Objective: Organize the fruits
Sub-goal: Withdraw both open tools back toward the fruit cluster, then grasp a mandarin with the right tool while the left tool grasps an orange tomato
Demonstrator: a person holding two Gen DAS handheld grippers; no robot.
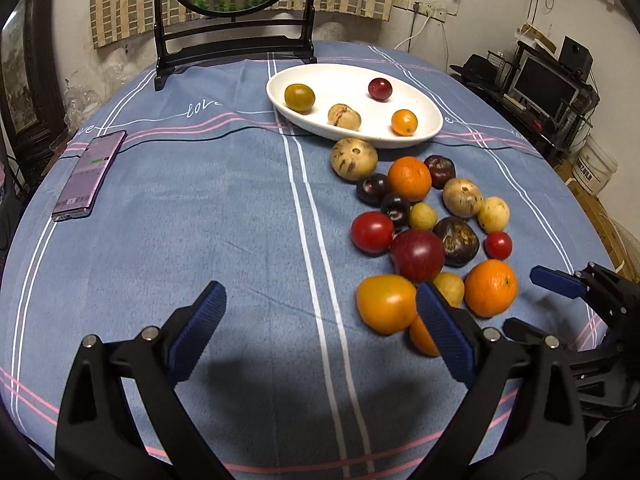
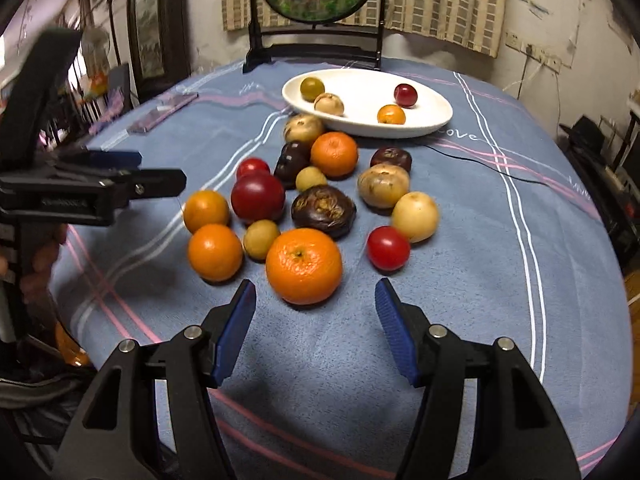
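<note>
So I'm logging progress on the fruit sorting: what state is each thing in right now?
White dish: on the table, holding four fruits.
Fruit pile: loose on the cloth, outside the dish.
Big orange: nearest the right claw, not gripped.
Left claw: open, empty.
Right claw: open, empty.
Phone: flat on the cloth, screen lit.

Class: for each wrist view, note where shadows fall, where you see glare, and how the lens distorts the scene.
Left wrist view: a dark shadow lies on the tablecloth between the open left gripper fingers; the table edge bows, corners go black. Right wrist view: the big orange ahead of the open right gripper shows soft glare, the white plate is bright, the left margin blurs.
</note>
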